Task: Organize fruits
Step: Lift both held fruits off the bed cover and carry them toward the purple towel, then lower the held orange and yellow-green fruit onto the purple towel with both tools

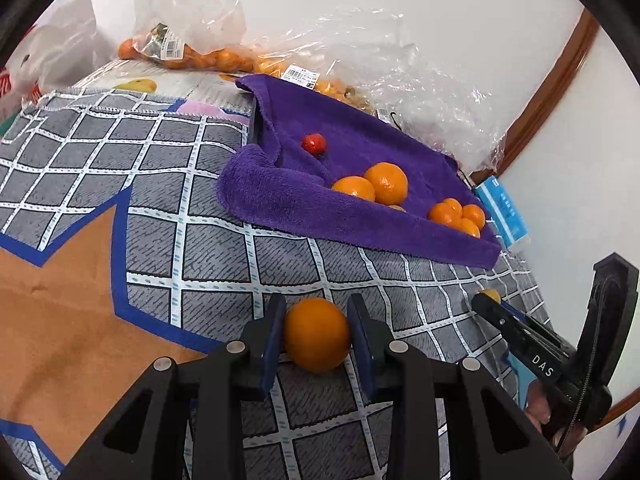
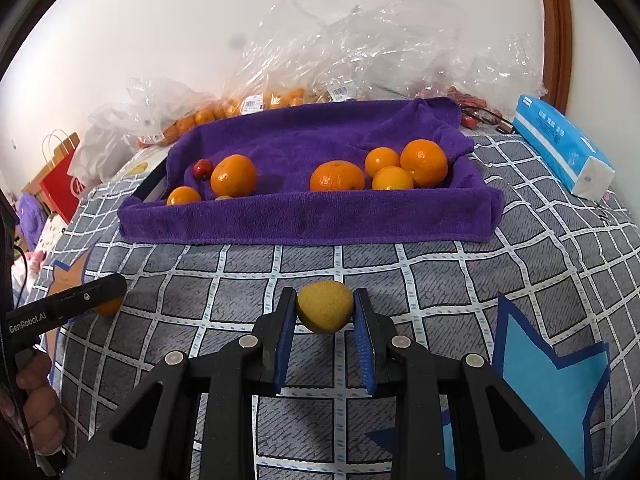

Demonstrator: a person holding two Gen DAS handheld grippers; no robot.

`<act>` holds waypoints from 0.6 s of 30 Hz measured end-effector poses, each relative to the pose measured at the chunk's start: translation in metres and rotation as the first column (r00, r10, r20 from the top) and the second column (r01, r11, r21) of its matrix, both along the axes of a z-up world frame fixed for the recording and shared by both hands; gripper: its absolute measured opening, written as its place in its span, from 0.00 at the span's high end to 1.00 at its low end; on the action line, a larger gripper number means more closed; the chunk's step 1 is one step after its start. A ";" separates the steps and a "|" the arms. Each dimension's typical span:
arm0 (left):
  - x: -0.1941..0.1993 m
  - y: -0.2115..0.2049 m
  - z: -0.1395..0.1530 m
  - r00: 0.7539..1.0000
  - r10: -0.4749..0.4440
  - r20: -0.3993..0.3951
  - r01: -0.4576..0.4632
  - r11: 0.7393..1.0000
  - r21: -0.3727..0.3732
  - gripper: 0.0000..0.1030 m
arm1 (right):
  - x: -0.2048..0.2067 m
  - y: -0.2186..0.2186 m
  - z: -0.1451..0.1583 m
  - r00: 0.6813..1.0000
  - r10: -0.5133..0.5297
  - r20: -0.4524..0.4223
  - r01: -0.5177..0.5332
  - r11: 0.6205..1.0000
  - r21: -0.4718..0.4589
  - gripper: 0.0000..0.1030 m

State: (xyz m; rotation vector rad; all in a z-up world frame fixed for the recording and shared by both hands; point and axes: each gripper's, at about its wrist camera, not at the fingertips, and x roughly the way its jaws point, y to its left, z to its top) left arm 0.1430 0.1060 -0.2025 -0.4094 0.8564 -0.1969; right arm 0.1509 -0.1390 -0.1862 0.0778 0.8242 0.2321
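An orange (image 1: 317, 334) sits clamped between the blue pads of the left gripper (image 1: 317, 330), low over the grey checked cloth (image 1: 200, 184) that covers the table. Beside it, the right gripper (image 2: 325, 312) is closed on a small yellow fruit (image 2: 325, 311) with a rough, dull skin, its pads pressing on both sides; whether it is a lemon or another citrus is hard to tell. Each gripper's finger shows at the edge of the other's view, so the two stand near each other.

Behind them lies a tray draped in a purple towel (image 2: 304, 220). Inside it rest several oranges: one large orange (image 2: 233, 175) toward the left with a smaller one in front of it, a small red fruit (image 2: 203, 168) just behind it, and a cluster of four oranges (image 2: 400, 168) toward the right. Clear plastic bags (image 2: 360, 40) holding more oranges lie against the white wall behind the tray. A blue and white tissue pack (image 2: 560, 148) lies right of the tray, and a red paper bag (image 2: 60, 188) stands far left.
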 end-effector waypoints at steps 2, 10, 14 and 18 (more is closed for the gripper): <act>-0.001 0.001 0.001 1.000 0.012 0.006 -0.012 1.000 -0.001 0.71 | -0.001 -0.002 0.001 1.000 -0.001 0.005 0.001 1.000 0.014 0.72; -0.003 0.006 0.004 0.997 0.082 -0.013 -0.081 0.996 0.036 0.71 | -0.003 -0.007 0.003 1.000 -0.007 0.015 0.007 0.999 0.045 0.72; -0.007 0.003 0.012 0.998 0.059 -0.034 -0.058 0.998 0.023 0.71 | -0.003 -0.005 0.003 1.000 -0.022 0.014 0.021 0.999 0.026 0.72; -0.007 0.002 0.034 0.999 0.036 -0.011 -0.036 0.999 0.006 0.71 | -0.002 -0.002 0.011 1.000 -0.002 0.004 0.002 0.999 0.039 0.72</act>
